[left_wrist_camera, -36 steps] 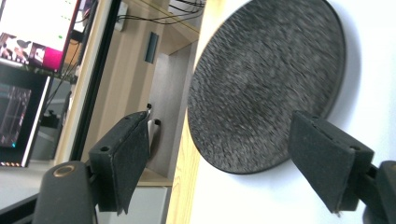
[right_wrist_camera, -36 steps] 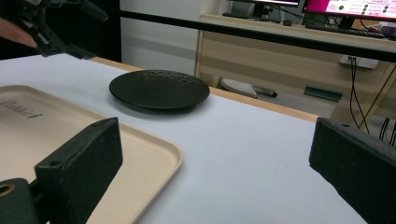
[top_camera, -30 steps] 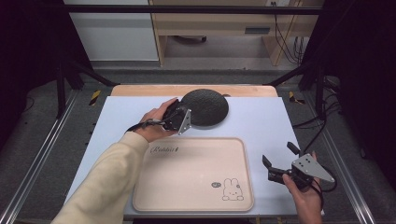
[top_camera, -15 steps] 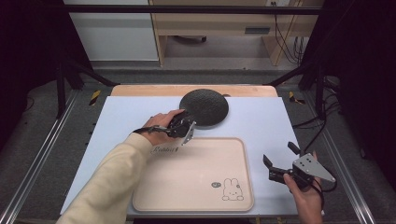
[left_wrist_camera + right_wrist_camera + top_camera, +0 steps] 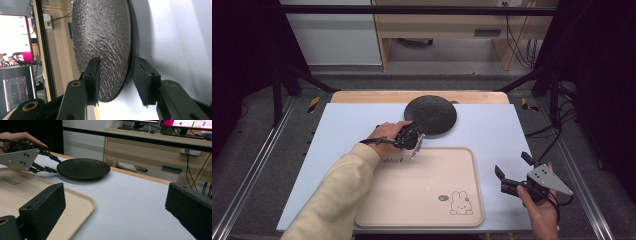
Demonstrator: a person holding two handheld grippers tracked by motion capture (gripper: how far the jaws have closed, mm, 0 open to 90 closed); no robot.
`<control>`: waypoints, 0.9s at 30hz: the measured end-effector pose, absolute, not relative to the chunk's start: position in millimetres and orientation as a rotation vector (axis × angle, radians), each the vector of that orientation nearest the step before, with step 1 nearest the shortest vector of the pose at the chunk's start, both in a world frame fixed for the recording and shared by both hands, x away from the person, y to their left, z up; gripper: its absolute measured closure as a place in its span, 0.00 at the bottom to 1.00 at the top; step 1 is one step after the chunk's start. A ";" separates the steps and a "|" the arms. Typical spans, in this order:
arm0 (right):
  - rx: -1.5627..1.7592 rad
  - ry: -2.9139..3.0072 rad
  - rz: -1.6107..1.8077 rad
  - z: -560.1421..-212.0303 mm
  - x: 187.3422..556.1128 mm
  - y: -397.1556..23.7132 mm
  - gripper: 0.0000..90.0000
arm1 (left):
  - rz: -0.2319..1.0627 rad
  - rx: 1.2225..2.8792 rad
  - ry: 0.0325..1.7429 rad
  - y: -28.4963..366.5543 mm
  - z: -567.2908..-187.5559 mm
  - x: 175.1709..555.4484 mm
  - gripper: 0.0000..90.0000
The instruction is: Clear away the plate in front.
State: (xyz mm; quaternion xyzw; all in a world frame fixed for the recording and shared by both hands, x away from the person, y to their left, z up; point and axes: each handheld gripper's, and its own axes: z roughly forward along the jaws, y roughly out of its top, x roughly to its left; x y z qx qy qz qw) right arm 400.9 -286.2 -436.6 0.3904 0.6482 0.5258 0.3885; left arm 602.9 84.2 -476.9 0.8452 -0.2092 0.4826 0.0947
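A round black textured plate [image 5: 431, 115] lies on the pale blue table top at the back middle. My left gripper [image 5: 416, 138] is low at the plate's near left rim. In the left gripper view its jaws [image 5: 117, 61] straddle that rim, one over the plate [image 5: 102, 37], one on the table side. They have just been closing, and the pads do not press on the plate. My right gripper [image 5: 511, 176] hovers at the front right, beside the tray, with its jaws [image 5: 116, 195] open wide and nothing between them. The right gripper view shows the plate [image 5: 83, 167] and the left gripper [image 5: 48, 165] farther off.
A beige tray [image 5: 422, 200] with a rabbit drawing lies at the front middle, just before the plate; its corner [image 5: 75, 200] lies under my right gripper's left jaw. The blue table surface [image 5: 347, 130] extends left and right. A wooden desk and monitors stand beyond the table.
The left gripper has sunk from above the plate's left side to its near rim, and its jaws have narrowed. The right gripper has stayed put.
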 end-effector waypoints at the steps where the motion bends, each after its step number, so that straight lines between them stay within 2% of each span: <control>1: 0.993 1.649 1.337 -436.6 400.9 -286.2 0.04 | 1.431 2.506 -0.620 84.2 -476.9 602.9 0.64; 27: 0.994 1.651 1.337 -437.1 401.1 -287.2 0.04 | 1.460 2.512 -0.624 74.1 -489.6 616.8 0.72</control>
